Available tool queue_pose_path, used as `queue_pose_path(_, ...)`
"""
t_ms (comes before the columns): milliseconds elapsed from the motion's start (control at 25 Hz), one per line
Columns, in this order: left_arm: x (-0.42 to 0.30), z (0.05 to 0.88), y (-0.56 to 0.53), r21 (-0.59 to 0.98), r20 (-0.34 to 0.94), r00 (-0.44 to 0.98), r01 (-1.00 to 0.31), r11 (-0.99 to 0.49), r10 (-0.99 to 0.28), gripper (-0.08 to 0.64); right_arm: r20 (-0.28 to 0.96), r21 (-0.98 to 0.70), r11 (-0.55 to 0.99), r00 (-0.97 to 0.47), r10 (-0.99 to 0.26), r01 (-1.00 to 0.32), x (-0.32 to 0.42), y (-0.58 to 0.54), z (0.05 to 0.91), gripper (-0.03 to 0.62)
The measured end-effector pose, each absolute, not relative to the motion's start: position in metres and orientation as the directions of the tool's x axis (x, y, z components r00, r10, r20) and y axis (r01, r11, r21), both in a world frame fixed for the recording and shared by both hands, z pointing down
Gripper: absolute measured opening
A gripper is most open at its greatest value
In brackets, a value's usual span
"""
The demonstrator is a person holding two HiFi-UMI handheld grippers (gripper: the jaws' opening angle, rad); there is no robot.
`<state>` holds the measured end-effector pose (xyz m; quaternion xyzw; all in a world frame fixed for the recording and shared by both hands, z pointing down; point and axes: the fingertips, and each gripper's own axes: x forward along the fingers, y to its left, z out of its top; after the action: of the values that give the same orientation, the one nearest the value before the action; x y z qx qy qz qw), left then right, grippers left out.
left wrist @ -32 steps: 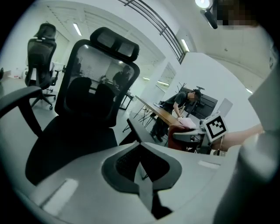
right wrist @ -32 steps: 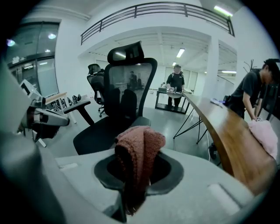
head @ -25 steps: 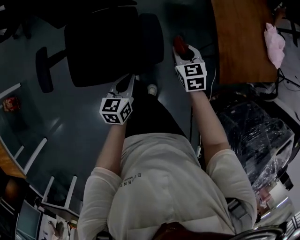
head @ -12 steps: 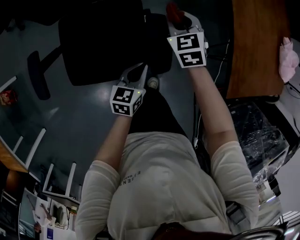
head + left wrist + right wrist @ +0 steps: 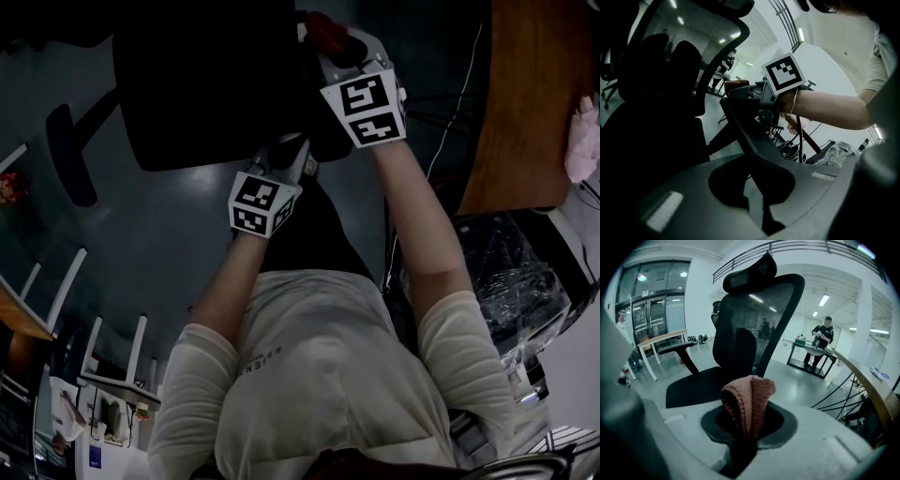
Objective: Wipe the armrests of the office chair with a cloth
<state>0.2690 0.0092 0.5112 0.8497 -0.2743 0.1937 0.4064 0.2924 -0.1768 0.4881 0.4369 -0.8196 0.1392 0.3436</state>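
Observation:
The black office chair [image 5: 206,84] fills the top of the head view, its mesh back [image 5: 745,333] upright in the right gripper view. My right gripper [image 5: 325,44] is shut on a folded red cloth [image 5: 323,30] [image 5: 749,397], at the far end of the chair's right armrest [image 5: 314,108]. In the left gripper view that cloth [image 5: 736,84] rests on top of this armrest [image 5: 740,126]. My left gripper [image 5: 291,150] sits lower, close beside the same armrest, its fingers together on nothing I can see. The other armrest [image 5: 70,155] stands away at the left.
A wooden table [image 5: 525,103] with a pink cloth [image 5: 583,141] is at the right, cables [image 5: 441,103] hanging beside it. A plastic-wrapped bundle [image 5: 511,272] lies below it. White frames [image 5: 66,291] stand lower left. A person [image 5: 822,341] works at a far table.
Both grippers have moved forward to the chair. The right one carried the cloth left, from beside the chair onto the right armrest's end. The left one rose close under that armrest.

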Motion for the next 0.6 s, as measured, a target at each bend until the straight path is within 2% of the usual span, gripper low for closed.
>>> queue_pose_path(600, 0.255, 0.508, 0.017, 0.594, 0.550, 0.760, -0.647, -0.477, -0.346, 0.006, 0.721, 0.005, 0.679, -0.468, -0.511, -0.734, 0.255, -0.097, 0.479, 0.058)
